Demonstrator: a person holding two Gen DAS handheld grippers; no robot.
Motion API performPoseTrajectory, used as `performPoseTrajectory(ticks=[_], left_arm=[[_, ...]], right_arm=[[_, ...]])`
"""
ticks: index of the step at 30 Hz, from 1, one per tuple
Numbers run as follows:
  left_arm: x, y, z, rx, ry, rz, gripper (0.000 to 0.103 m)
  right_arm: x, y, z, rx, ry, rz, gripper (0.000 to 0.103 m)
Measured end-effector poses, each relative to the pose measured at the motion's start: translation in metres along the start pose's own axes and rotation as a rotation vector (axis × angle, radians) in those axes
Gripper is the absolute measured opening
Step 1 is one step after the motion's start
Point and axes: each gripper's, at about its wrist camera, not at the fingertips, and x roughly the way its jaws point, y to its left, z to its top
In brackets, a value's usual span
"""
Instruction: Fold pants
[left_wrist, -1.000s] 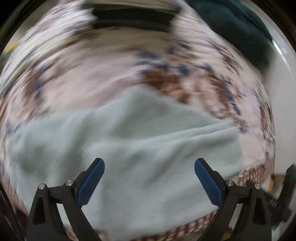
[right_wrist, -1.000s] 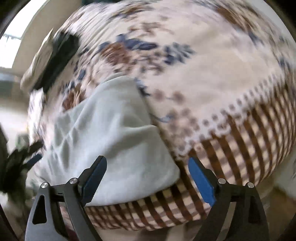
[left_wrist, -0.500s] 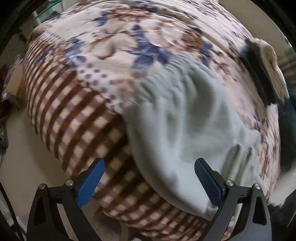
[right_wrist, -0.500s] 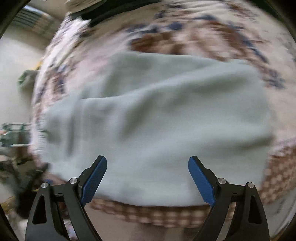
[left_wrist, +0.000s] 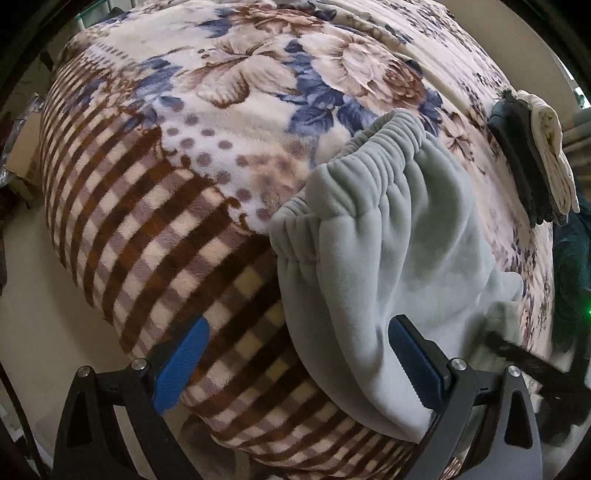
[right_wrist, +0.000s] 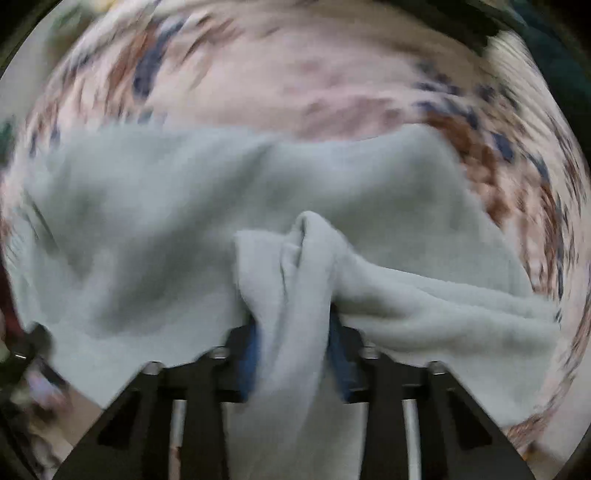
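Observation:
Pale grey-green fleece pants (left_wrist: 388, 251) lie on a flowered blanket (left_wrist: 221, 110), their gathered waistband (left_wrist: 369, 155) toward the bed's checked edge. My left gripper (left_wrist: 298, 325) hangs open above that edge. Its right finger (left_wrist: 410, 354) is over the pants' near side and touches nothing. In the blurred right wrist view the pants (right_wrist: 147, 221) fill the middle. My right gripper (right_wrist: 293, 332) points down and its jaws are closing, with a bunched fold of the fabric (right_wrist: 303, 266) pinched between the blue pads.
A folded black garment with a cream one on top (left_wrist: 528, 166) lies at the blanket's far right, next to a dark green cloth (left_wrist: 572, 266). The bed's rounded checked edge (left_wrist: 147, 240) drops to a pale floor (left_wrist: 37, 332) on the left.
The left gripper swung from over the pants' middle to the waistband end at the bed's edge, still open. The right gripper crossed over the pants and closed from wide open onto a fold of fabric.

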Motion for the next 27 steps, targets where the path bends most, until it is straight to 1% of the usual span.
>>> performPoseTrajectory(ticks=[3,5,7,8,9,10,11,12,13,14,15,17,18,19,20,21,22,23,24,25,27], left_arm=[[0.003,0.002,0.000,-0.005,0.000,-0.012,0.099],[0.006,0.007,0.002,-0.029,0.006,-0.049,0.099],[0.009,0.009,0.005,-0.047,0.008,-0.086,0.099],[0.011,0.010,0.007,-0.060,0.006,-0.114,0.099],[0.013,0.013,0.009,-0.081,-0.002,-0.154,0.099],[0.017,0.015,0.011,-0.098,-0.006,-0.187,0.099],[0.022,0.017,0.015,-0.123,-0.003,-0.227,0.099],[0.032,0.020,0.019,-0.163,0.010,-0.282,0.099],[0.040,0.023,0.022,-0.195,0.019,-0.310,0.099],[0.049,0.026,0.025,-0.236,0.025,-0.327,0.099],[0.060,0.031,0.028,-0.283,0.023,-0.351,0.099],[0.071,0.036,0.031,-0.334,0.012,-0.363,0.099],[0.069,0.035,0.033,-0.347,-0.010,-0.368,0.096],[0.064,0.031,0.033,-0.339,-0.037,-0.365,0.089],[0.055,0.026,0.032,-0.310,-0.074,-0.369,0.061],[0.045,0.018,0.031,-0.262,-0.107,-0.359,0.042],[0.034,0.008,0.029,-0.210,-0.144,-0.388,0.032],[0.024,0.001,0.027,-0.171,-0.173,-0.407,0.030],[0.013,-0.008,0.025,-0.132,-0.203,-0.394,0.029],[0.000,-0.021,0.023,-0.082,-0.229,-0.407,0.028],[-0.021,-0.041,0.017,-0.019,-0.267,-0.419,0.027]], right_arm=[[-0.032,-0.016,-0.002,0.063,-0.094,0.004,0.030],[-0.040,-0.014,0.003,0.077,-0.113,0.007,0.030],[-0.034,-0.010,0.011,0.099,-0.106,0.015,0.032],[-0.020,-0.005,0.016,0.084,-0.060,0.014,0.038],[-0.003,0.000,0.020,0.077,0.007,0.036,0.042],[0.009,0.004,0.027,0.079,0.042,0.068,0.056],[0.012,0.007,0.027,0.073,0.044,0.091,0.068],[0.010,0.010,0.028,0.065,0.029,0.094,0.072],[0.004,0.011,0.027,0.058,0.008,0.100,0.075],[-0.001,0.011,0.025,0.058,-0.002,0.115,0.079],[-0.008,0.008,0.022,0.076,-0.012,0.149,0.079],[-0.018,-0.001,0.014,0.113,-0.022,0.192,0.079],[-0.021,-0.007,0.010,0.123,-0.024,0.197,0.079],[-0.023,-0.012,0.007,0.130,-0.026,0.200,0.080],[-0.025,-0.020,0.001,0.141,-0.032,0.199,0.080],[-0.027,-0.029,-0.005,0.157,-0.039,0.193,0.080],[-0.026,-0.037,-0.010,0.170,-0.044,0.193,0.080],[-0.027,-0.049,-0.018,0.199,-0.050,0.190,0.080],[-0.026,-0.061,-0.025,0.223,-0.053,0.186,0.080],[-0.027,-0.074,-0.032,0.252,-0.058,0.183,0.080],[-0.026,-0.098,-0.046,0.298,-0.065,0.179,0.080]])
